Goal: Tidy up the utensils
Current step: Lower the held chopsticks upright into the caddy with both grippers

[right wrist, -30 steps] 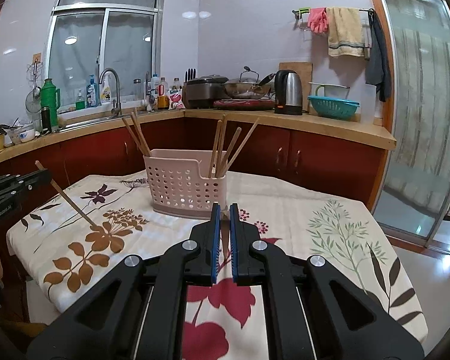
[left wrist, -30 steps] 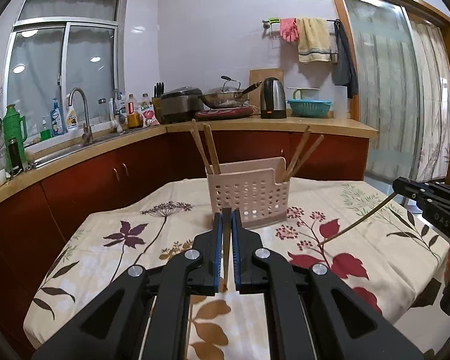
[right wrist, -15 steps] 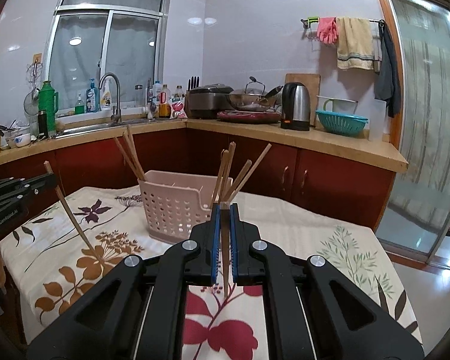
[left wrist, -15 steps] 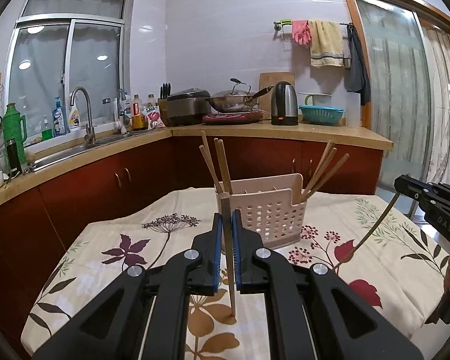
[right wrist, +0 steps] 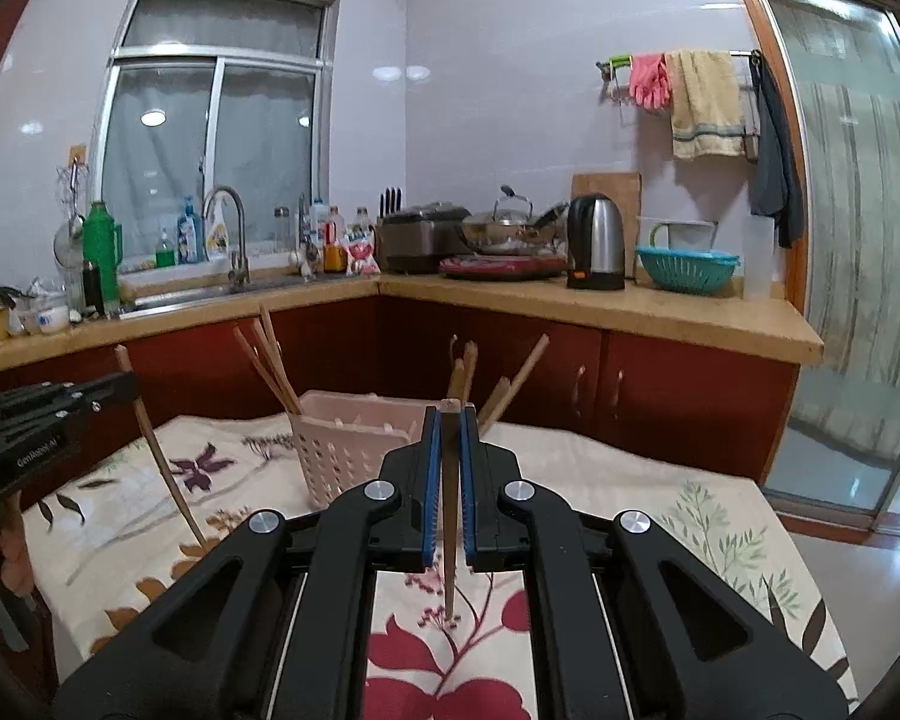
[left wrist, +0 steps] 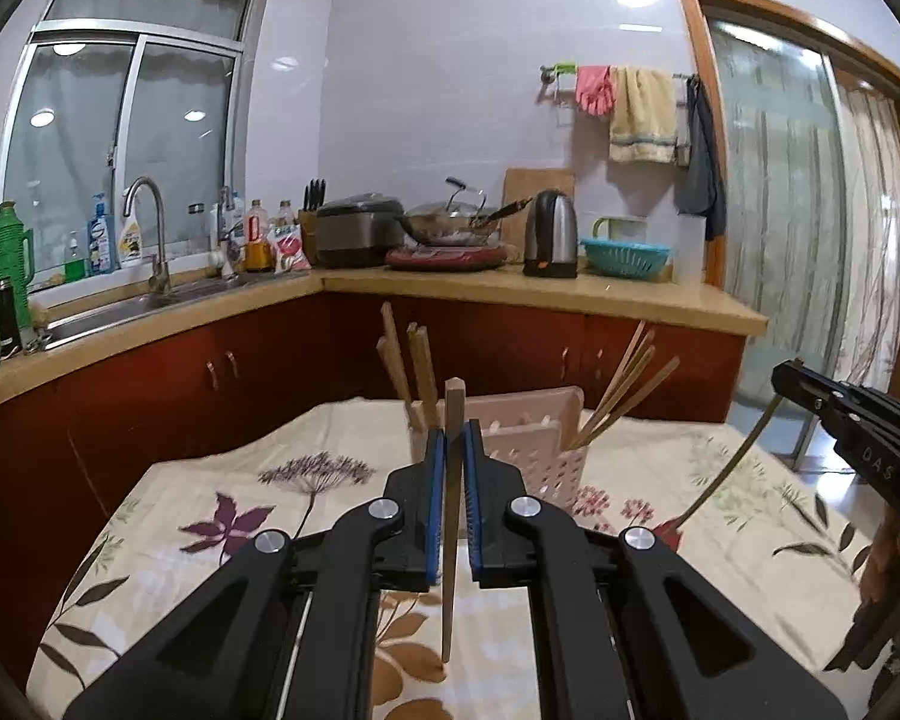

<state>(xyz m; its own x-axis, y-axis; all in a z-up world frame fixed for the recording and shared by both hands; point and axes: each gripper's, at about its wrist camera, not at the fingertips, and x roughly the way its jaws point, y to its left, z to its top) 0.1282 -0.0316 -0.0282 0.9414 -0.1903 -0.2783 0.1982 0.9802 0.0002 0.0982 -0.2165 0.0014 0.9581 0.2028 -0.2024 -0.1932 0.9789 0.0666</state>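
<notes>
Up front in the left wrist view, the left gripper point(left wrist: 450, 468) pinches a chopstick point(left wrist: 450, 516) upright above the tabletop's point(left wrist: 210, 540) near edge. Beyond it mid-table, a basket point(left wrist: 540, 450) holds chopsticks at both ends.

Likewise in the right wrist view, the right gripper point(right wrist: 448, 468) clamps a second chopstick point(right wrist: 449, 528) vertically over the cloth, the basket point(right wrist: 342, 450) beyond.

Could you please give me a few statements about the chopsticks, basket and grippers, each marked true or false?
1. Each hand-held gripper, left and right, clamps one chopstick. True.
2. The left chopstick lies flat on the table. False: it stands nearly upright.
3. The pink basket already holds chopsticks. True.
4. The basket sits on the kitchen counter. False: it stands on the floral tablecloth.
</notes>
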